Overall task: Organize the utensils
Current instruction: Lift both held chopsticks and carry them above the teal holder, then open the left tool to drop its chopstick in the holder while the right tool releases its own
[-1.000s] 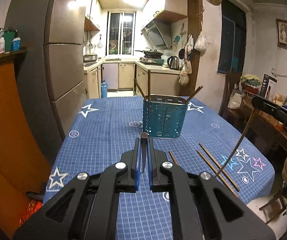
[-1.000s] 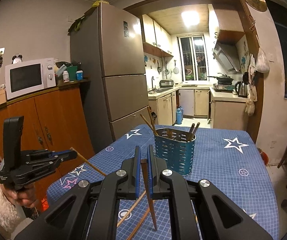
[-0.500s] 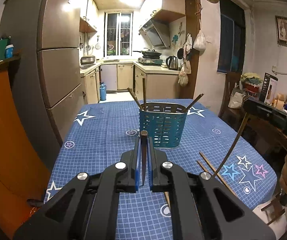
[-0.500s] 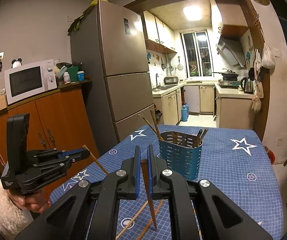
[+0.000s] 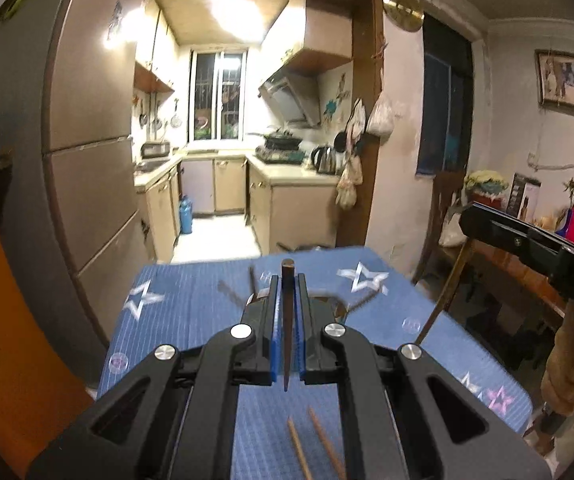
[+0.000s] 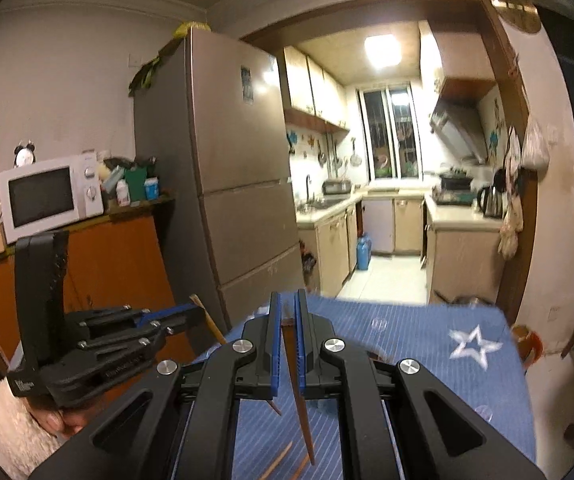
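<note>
Left wrist view shows the bench (image 5: 191, 320), covered in a blue star-print cloth, running away toward the kitchen doorway. The utensil holder (image 5: 329, 305) stands on it, mostly hidden behind the left gripper (image 5: 286, 312); only parts of its rim and a few blurred chopstick ends poking out to either side can be seen. Judging from those ends, several chopsticks are already stowed. Two loose chopsticks (image 5: 311, 444) lie on the cloth below the left gripper, so at least those two are left, after the two now held.

The left gripper's jaws are pinched nearly closed on one dark chopstick (image 5: 287, 320). Its long axis runs close to upright, blunt end above the jaws, tapered tip pointing down toward the bench.

Across in the right wrist view, the right gripper (image 6: 286, 332) has its jaws clamped on a second chopstick (image 6: 301, 408). That one is steep too, but leans: its top sits between the jaws and its tip slants down and a little to the right, above the cloth. Both sticks hang clear of the bench, not yet in the holder.
</note>
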The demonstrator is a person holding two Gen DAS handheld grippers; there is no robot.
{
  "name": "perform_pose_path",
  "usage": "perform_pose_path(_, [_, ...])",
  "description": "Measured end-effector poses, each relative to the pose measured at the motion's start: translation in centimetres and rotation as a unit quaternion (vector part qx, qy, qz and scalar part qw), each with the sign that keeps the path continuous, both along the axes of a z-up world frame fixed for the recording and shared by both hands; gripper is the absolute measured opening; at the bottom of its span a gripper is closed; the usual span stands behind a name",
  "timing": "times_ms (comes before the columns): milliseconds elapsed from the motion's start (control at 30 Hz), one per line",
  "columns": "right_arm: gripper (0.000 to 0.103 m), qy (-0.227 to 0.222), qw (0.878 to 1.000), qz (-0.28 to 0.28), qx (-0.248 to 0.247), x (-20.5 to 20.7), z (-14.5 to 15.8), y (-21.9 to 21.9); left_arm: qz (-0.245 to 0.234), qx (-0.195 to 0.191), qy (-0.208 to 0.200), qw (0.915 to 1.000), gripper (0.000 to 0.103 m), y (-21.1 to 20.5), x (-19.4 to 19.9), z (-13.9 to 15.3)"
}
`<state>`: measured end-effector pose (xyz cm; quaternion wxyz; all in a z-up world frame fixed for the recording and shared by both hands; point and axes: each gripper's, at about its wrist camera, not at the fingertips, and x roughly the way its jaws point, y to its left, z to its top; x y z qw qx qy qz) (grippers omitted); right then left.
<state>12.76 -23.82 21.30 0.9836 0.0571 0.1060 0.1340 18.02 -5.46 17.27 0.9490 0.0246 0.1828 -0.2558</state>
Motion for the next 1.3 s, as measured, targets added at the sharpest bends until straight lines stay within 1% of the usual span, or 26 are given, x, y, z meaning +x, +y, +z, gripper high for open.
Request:
perform_pose_path(100, [0.008,-0.032,0.999,-0.017,-0.001,1.0,3.1,-0.3,0.002,-0.005,-0.033,0.9994,0.005,-1.5,1.4,2.3])
perform_pose_path(200, [0.008,-0.06,0.998,-0.034,0.012,2.7,5.5,-0.8,0.002,-0.016,-0.051,0.9986,0.005,-2.7,3.3,3.5])
perform_pose_path(300, [0.008,-0.073,0.995,-0.055,0.025,5.2,6.1,-1.4,0.003,-0.025,-0.053,0.9983,0.005,-4.0,5.7,3.3])
perform_pose_path(433, [0.008,-0.071,0.994,-0.083,0.027,8.6,5.3,-1.8,0.013,-0.013,-0.056,0.9982,0.005,-5.5,8.3,1.5])
perform_pose_path(533, [0.008,-0.06,0.993,-0.098,0.038,11.4,3.4,-2.4,0.016,-0.008,-0.044,0.9989,0.005,-5.9,9.7,-0.3])
perform_pose_path(633, [0.008,-0.045,0.992,-0.112,0.035,13.6,1.3,-2.2,0.023,-0.003,-0.039,0.9989,0.005,-6.0,10.9,-1.8])
perform_pose_path(700, [0.008,-0.031,0.992,-0.116,0.034,14.7,0.0,-2.2,0.028,-0.003,-0.029,0.9992,0.005,-5.8,11.6,-3.0])
perform_pose_path(767, [0.008,-0.012,0.994,-0.107,0.036,15.8,-1.4,-2.3,0.028,-0.003,-0.01,0.9996,0.005,-5.7,12.3,-4.1])
perform_pose_path(800, [0.008,-0.002,0.994,-0.108,0.035,16.4,-1.9,-2.2,0.035,-0.004,-0.001,0.9994,0.005,-5.5,12.6,-4.7])
perform_pose_path(900, [0.008,0.006,0.992,-0.121,0.037,17.0,-2.9,-2.6,0.047,-0.005,0.008,0.9988,0.006,-5.0,13.4,-5.1])
perform_pose_path(933, [0.008,0.008,0.992,-0.123,0.041,17.0,-3.0,-2.8,0.049,-0.008,0.011,0.9987,0.009,-4.7,13.6,-5.1])
perform_pose_path(967, [0.008,0.004,0.991,-0.127,0.04,16.8,-2.8,-3.1,0.051,-0.015,0.012,0.9985,0.016,-4.2,13.6,-4.9])
perform_pose_path(1033, [0.008,-0.004,0.991,-0.131,0.039,16.2,-2.3,-3.5,0.058,-0.034,0.004,0.9977,0.023,-3.0,13.3,-3.9])
perform_pose_path(1200, [0.008,-0.032,0.989,-0.135,0.042,13.6,-0.7,-4.6,0.067,-0.083,-0.023,0.9941,0.023,-0.6,11.7,-0.7])
perform_pose_path(1233, [0.008,-0.037,0.989,-0.136,0.04,12.9,-0.4,-4.9,0.066,-0.096,-0.034,0.9926,0.023,0.3,10.7,0.2])
perform_pose_path(1267, [0.008,-0.041,0.989,-0.135,0.037,12.1,-0.1,-5.2,0.068,-0.101,-0.04,0.9918,0.023,0.5,10.3,0.7])
perform_pose_path(1300, [0.008,-0.043,0.989,-0.135,0.034,11.2,0.1,-5.5,0.073,-0.107,-0.054,0.9901,0.023,1.3,8.9,1.4])
